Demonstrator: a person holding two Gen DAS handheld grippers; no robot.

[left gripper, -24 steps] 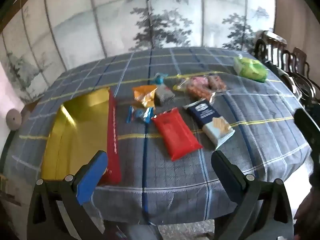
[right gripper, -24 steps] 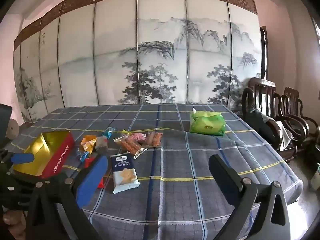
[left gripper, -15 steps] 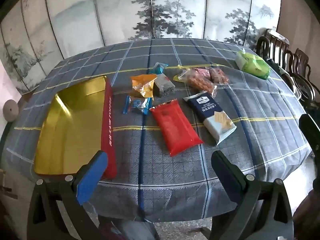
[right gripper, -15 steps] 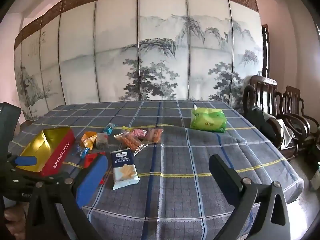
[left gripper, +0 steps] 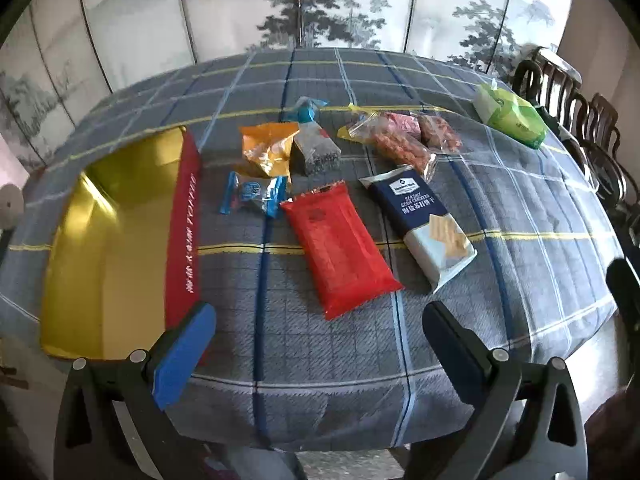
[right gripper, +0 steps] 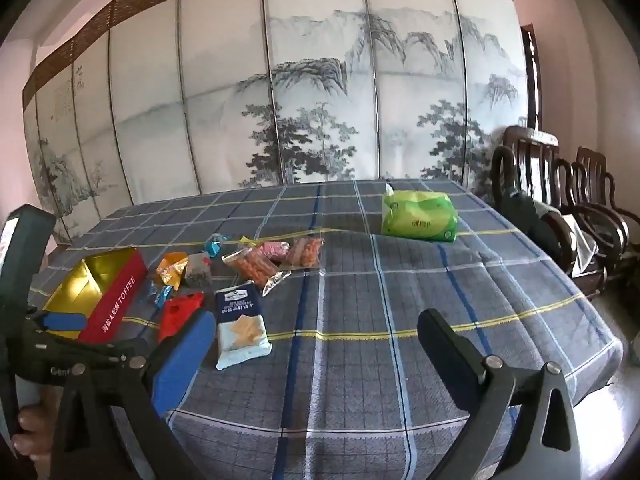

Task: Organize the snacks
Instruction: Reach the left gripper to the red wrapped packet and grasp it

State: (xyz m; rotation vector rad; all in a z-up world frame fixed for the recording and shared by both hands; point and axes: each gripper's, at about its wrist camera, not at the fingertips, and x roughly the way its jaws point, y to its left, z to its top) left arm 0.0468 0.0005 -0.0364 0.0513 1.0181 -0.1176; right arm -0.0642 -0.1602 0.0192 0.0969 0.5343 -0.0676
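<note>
An open red toffee tin with a gold inside lies at the table's left; it also shows in the right wrist view. Right of it lie a red packet, a navy cracker pack, a small blue-wrapped sweet, an orange packet, a grey packet and clear bags of orange snacks. My left gripper is open and empty above the near table edge, just short of the red packet. My right gripper is open and empty, over the table's near middle.
A green tissue pack lies at the far right of the plaid tablecloth. Dark wooden chairs stand to the right of the table. A painted folding screen stands behind it.
My left gripper has moved forward and tilted down over the table, so the snacks look closer. My right gripper has risen a little. Both stay open.
</note>
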